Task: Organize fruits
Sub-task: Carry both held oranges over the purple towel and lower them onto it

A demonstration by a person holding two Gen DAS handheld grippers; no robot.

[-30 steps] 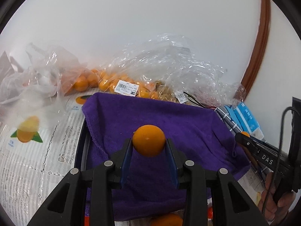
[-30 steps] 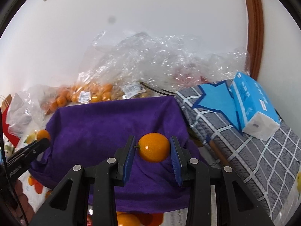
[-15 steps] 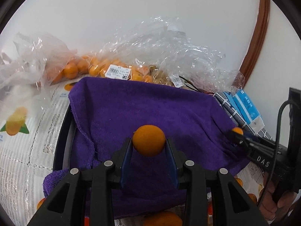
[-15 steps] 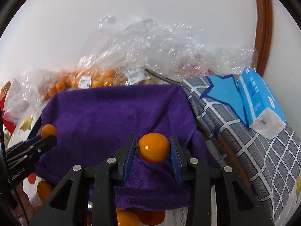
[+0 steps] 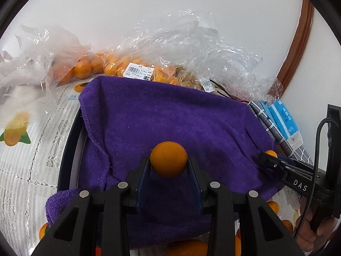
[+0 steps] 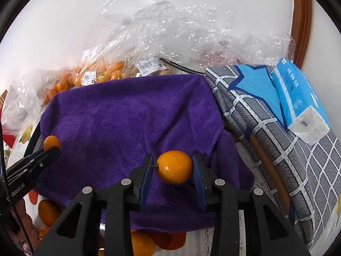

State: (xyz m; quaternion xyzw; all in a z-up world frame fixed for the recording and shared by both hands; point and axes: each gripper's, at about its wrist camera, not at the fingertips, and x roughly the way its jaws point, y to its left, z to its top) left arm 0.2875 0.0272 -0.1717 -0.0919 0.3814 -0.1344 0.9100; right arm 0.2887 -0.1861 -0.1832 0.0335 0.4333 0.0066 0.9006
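Note:
My left gripper (image 5: 168, 166) is shut on a small orange (image 5: 168, 159) and holds it over a purple towel (image 5: 162, 115) that lies across a round black tray (image 5: 70, 136). My right gripper (image 6: 173, 170) is shut on another small orange (image 6: 174, 166) over the same towel (image 6: 119, 119). The right gripper shows at the right in the left wrist view (image 5: 269, 156), the left gripper at the left in the right wrist view (image 6: 51, 147). Clear bags of oranges (image 5: 85, 69) lie behind the towel.
A grey checked cloth with a blue star (image 6: 255, 98) and a blue tissue pack (image 6: 298, 93) lie to the right. Loose oranges (image 6: 48, 211) sit on the fruit-print tablecloth (image 5: 25, 149) near the tray's front. A white wall stands behind the bags.
Both grippers have moved forward and lower over the purple towel, each still holding its orange. The towel and tray now fill more of both views.

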